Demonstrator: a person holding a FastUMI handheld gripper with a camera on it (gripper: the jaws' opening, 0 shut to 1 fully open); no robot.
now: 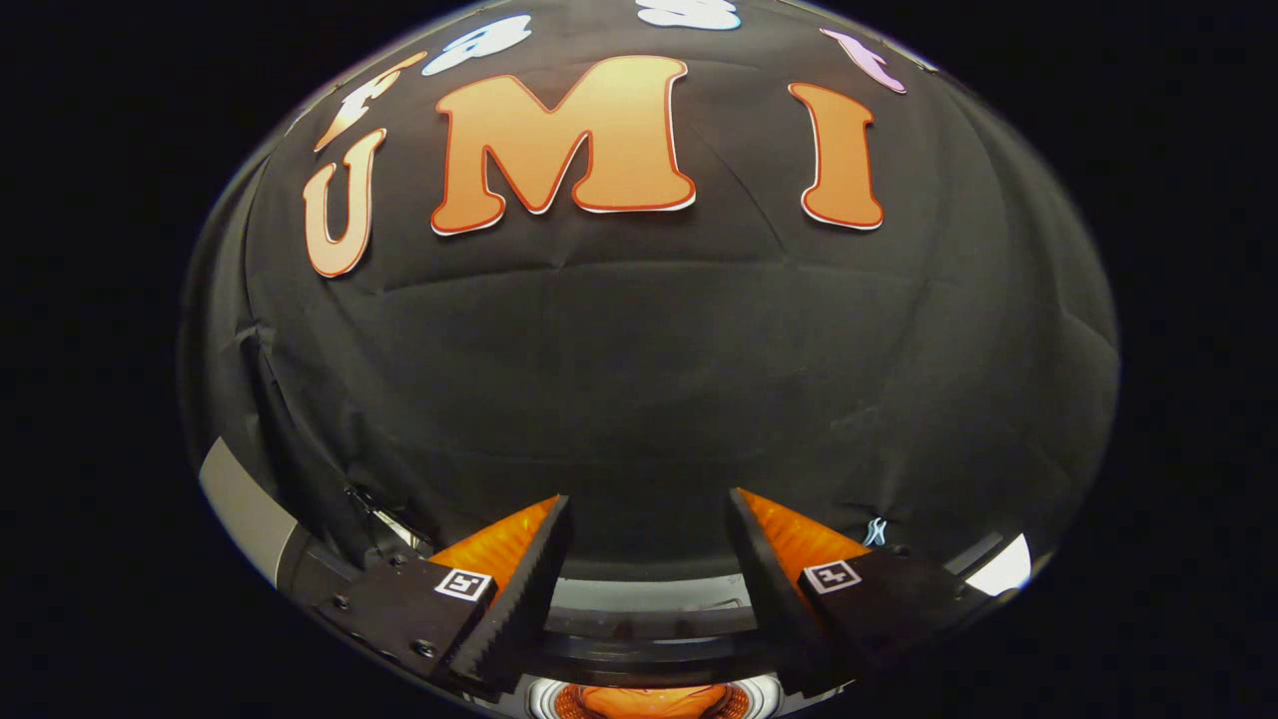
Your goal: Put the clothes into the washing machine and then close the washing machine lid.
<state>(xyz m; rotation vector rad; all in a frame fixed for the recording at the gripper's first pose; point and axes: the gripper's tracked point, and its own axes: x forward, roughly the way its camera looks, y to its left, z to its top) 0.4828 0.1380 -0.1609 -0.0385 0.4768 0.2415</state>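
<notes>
Gripper view: gripper (647, 524) fingers spread wide, nothing held. Washing machine (649, 639) lies directly below and between them, its rim curving crosswise; something orange sits in the drum opening (649, 699). Next move likely downward.

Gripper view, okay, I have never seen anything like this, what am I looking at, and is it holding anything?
This picture comes from a wide-angle camera fixed on a handheld gripper, a two-finger tool that a person carries. It looks forward along the two fingers, which rise from the bottom with toothed inner faces. They stand apart with nothing between them, so nothing is held. Beyond them hangs the booth's black cloth wall. Just below the fingers is a curved dark rim with a pale band, probably the top of the washing machine. Lower still, something orange sits in a round ribbed opening; what it is cannot be told.
</notes>
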